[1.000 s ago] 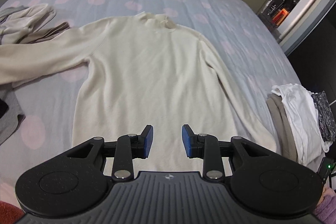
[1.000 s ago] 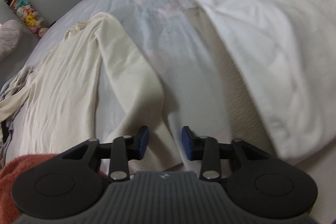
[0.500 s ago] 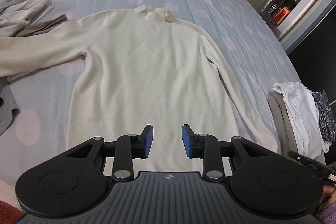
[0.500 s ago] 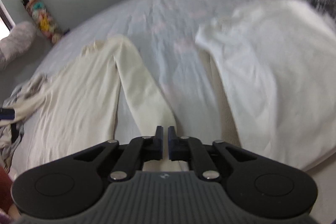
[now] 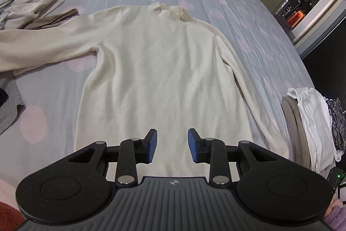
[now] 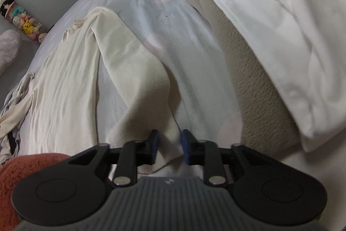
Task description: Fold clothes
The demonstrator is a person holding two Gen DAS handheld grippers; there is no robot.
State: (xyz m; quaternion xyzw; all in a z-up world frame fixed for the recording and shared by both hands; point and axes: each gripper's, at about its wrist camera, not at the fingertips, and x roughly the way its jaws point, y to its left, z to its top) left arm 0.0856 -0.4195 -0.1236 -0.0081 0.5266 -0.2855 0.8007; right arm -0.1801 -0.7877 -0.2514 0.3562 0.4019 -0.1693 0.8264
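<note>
Cream sweater (image 5: 160,70): spread flat, front up, on the dotted bed (image 5: 248,21), collar at the far end, hem directly beneath the left tool (image 5: 172,145), whose blue pads stand apart above the fabric, gripping nothing. Right sleeve (image 6: 138,70): lies along the body's side, its cuff end pinched between the nearly closed pads of the right tool (image 6: 169,145). Surroundings: folded white garment (image 6: 270,21) stacked on a beige one just right of the sleeve; loose clothes (image 5: 28,8) beyond the outstretched left sleeve.

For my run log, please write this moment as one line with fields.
step: first sleeve fold | garment: cream sweater flat on bed | left gripper: open, above hem | right gripper: shut on sleeve cuff
</note>
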